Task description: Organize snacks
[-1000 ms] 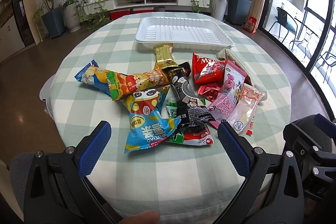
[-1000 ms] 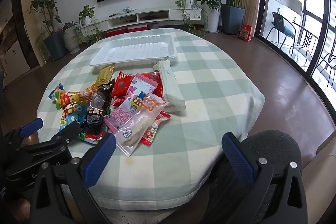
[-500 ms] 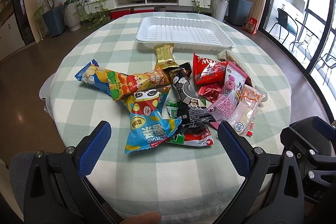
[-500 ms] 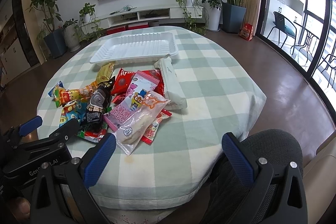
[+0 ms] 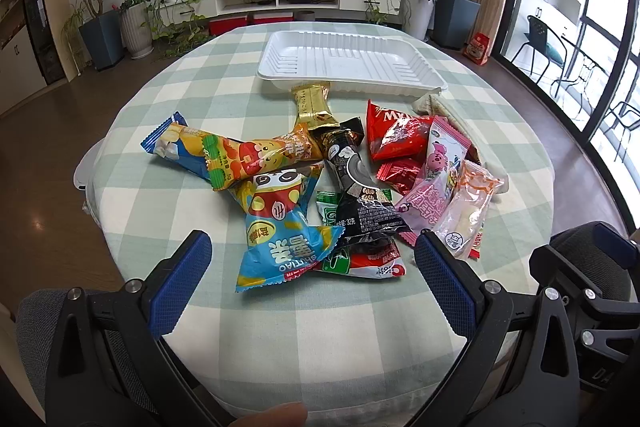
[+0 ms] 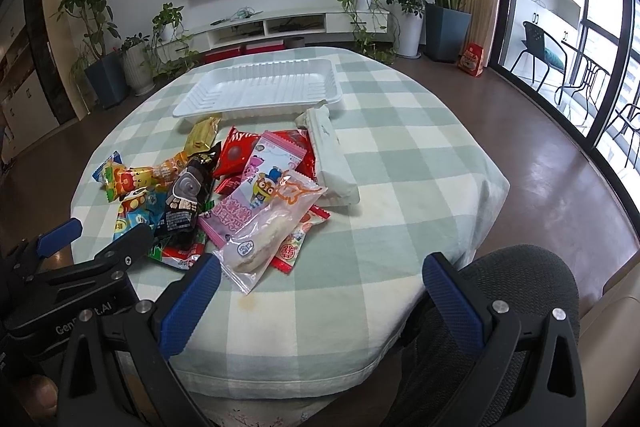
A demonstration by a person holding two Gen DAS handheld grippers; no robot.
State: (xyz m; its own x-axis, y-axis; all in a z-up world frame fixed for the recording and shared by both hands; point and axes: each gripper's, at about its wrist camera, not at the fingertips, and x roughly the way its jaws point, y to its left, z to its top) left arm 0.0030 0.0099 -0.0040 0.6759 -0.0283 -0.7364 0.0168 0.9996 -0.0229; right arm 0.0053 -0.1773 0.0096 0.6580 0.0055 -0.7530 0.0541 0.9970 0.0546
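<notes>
Both grippers hover spread before snack pile.

- A tray is set at the table's far side.
- Snack packets are heaped before it, overlapping.
- A long packet is laid at the heap's right edge.

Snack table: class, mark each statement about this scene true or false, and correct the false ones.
1. The white tray holds several snacks. False: nothing lies in it.
2. Both the left hand-held gripper and the right hand-held gripper are open. True.
3. The gold wrapper lies between the tray and the snack pile. True.
4. The tablecloth is plain red. False: it is checked green and white.
5. The right hand-held gripper holds the clear bag. False: it holds nothing.
</notes>
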